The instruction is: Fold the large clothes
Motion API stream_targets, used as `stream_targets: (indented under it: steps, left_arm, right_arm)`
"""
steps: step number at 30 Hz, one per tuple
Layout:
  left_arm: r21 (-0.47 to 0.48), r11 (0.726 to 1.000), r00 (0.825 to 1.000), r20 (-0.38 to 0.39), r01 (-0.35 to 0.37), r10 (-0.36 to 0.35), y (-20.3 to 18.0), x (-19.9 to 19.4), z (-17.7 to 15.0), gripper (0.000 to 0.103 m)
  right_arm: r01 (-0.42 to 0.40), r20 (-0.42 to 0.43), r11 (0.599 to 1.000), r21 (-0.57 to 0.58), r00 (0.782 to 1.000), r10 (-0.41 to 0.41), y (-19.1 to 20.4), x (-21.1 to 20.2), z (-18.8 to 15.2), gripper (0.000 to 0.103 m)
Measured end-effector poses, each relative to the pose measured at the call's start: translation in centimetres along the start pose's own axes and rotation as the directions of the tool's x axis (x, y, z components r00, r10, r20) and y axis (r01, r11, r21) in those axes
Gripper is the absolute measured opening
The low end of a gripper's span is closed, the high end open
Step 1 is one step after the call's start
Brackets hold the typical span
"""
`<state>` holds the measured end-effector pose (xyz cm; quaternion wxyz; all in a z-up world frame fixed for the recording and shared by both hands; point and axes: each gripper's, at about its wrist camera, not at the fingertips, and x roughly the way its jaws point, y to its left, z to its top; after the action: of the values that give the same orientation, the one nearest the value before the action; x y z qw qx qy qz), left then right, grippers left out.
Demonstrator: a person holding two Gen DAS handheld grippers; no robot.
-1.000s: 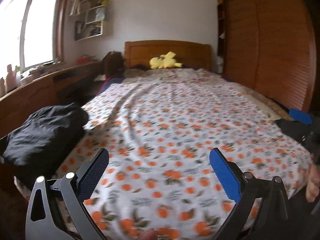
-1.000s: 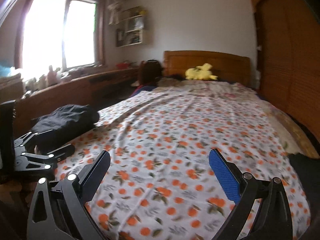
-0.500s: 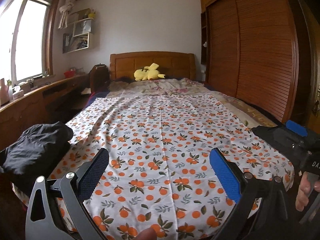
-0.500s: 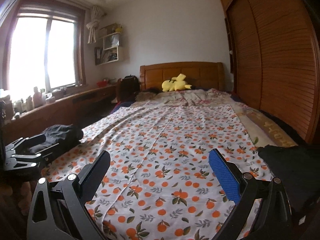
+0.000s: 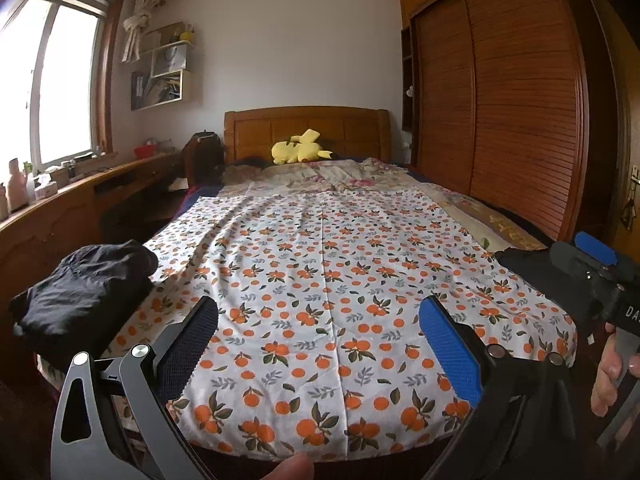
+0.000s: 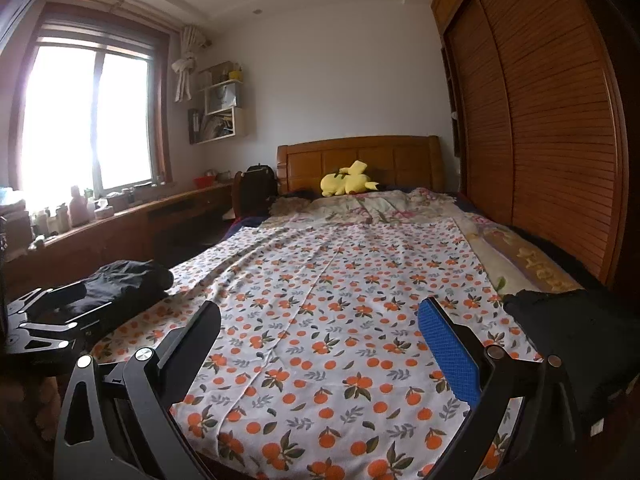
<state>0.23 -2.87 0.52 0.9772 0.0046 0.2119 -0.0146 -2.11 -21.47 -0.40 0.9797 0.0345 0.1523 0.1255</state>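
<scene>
A: Left wrist view: left gripper [image 5: 318,330] released, jaws wide, nothing between them, hanging over the near end of the bed [image 5: 328,280]. Orange-print sheet [image 5: 320,248] lies flat, nothing spread on it.

B: And the clothes?

A: Two dark lots. One black bundle [image 5: 80,296] sits on the near left corner of the bed, bunched up, can't tell if it's folded or just dumped. Second dark garment [image 5: 520,262] on the near right edge, partly behind the right gripper [image 5: 596,256].

B: Right gripper state?

A: Right wrist view: right gripper [image 6: 320,332] released too, jaws wide apart, empty, over the sheet. The right-side dark garment [image 6: 576,328] lies just beside its right finger, not touching. The black bundle [image 6: 124,288] is at far left, with the left gripper [image 6: 44,320] in front of it.

B: So progress?

A: Looks like nothing is in hand and nothing laid out. Judging it as a between-items moment: one pile probably done, one still to fold, but can't confirm which. Next would be picking a garment and spreading it on the sheet.

B: Anything else?

A: Yellow plush toy [image 5: 300,151] at the far headboard [image 5: 304,124], well clear. A person's hand [image 5: 612,376] holds the right gripper's handle.
</scene>
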Motion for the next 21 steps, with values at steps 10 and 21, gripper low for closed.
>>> stream_targets:
  steps: [10,21]
  left_arm:
    - [-0.004,1.0,1.0,0.006,-0.002,0.002,0.35,-0.2,-0.03,0.101]
    - [-0.002,1.0,1.0,0.007,-0.001,0.001,0.37,-0.27,-0.02,0.101]
  right_arm:
    - [0.018,0.005,1.0,-0.002,1.0,-0.018,0.24,-0.07,0.01,0.095]
    - [0.025,-0.002,1.0,-0.001,1.0,-0.025,0.39,0.16,-0.09,0.095]
